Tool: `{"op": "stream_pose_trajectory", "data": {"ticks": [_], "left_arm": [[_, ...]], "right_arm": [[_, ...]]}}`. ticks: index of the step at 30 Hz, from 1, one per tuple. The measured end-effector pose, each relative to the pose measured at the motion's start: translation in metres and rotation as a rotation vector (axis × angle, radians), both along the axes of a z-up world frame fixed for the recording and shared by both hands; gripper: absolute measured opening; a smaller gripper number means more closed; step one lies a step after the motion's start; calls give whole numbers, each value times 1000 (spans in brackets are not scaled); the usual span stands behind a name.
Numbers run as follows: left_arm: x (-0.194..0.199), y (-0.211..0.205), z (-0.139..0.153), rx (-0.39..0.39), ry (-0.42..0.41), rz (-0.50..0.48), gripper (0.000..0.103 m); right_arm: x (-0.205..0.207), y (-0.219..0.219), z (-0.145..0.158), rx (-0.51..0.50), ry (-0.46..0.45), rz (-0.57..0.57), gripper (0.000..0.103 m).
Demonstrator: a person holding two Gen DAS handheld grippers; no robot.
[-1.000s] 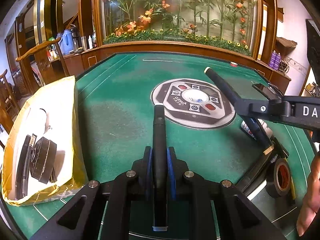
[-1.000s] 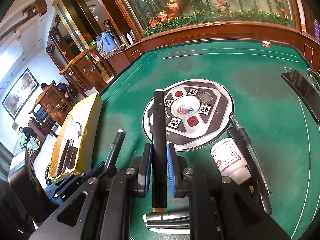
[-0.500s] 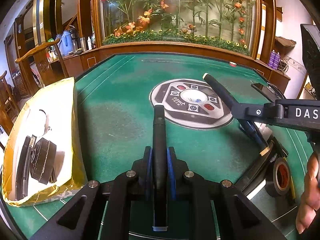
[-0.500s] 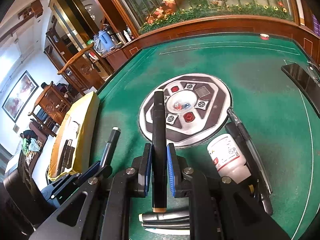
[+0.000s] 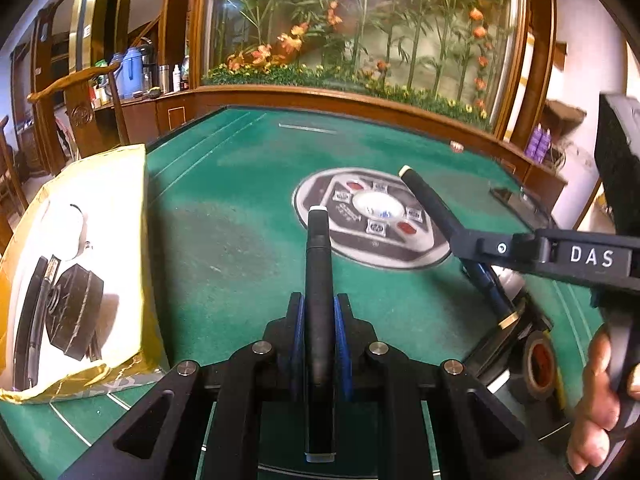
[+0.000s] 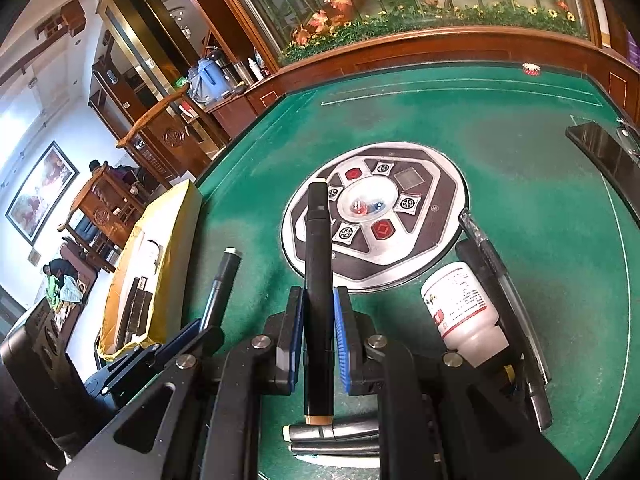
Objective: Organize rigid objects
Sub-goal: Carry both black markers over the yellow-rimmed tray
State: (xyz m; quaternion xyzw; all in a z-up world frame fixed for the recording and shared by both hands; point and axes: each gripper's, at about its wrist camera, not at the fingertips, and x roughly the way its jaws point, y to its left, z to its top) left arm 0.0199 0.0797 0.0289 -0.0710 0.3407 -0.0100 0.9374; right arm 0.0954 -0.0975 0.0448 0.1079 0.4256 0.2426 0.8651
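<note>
In the left wrist view my left gripper (image 5: 319, 300) is shut on a black marker (image 5: 319, 264) that points forward over the green table (image 5: 240, 240). At the right edge a hand (image 5: 596, 384) holds my right gripper (image 5: 460, 236), which grips a second black marker (image 5: 426, 198) with a cream tip. The right wrist view shows my right gripper (image 6: 318, 296) shut on that marker (image 6: 318, 240). My left gripper (image 6: 188, 332) with its marker (image 6: 222, 276) shows at lower left. Both markers hang above the table.
A yellow box (image 5: 120, 208) holding black parts lies at the left; it appears again as the box (image 6: 168, 256). A white bottle (image 6: 460, 304), pens (image 6: 492, 268), loose markers (image 6: 332, 434) and a tape roll (image 5: 538, 364) lie at the near right. A round dice panel (image 6: 424, 260) marks the centre; a phone (image 6: 604, 152) lies far right.
Both grips hold as before. In the left wrist view the right gripper and its marker sit slightly lower and the scene has tilted a little.
</note>
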Motion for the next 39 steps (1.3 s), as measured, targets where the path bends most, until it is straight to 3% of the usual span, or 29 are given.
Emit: {"op": "stream_pose_trajectory", "data": {"ticks": [8,15,19,29,39], "left_arm": [[-20,12,12,-31,-49,33,15],[-34,24,25,39,-114,84,15],[-41,37,27,39,-133,111,15],[-58,90,38,-13,-176,195,15],[-67,169,26,-75,-137,347,15]], "right_arm": [[-8,14,2,2,-16,46,14],[-23,40,4,-40,-60,98,14],[-33,57,6,-71,-95,127,14],[-45,92,11,-86,-118,161,14],[-62,177,29,-102,-149,297,14]]}}
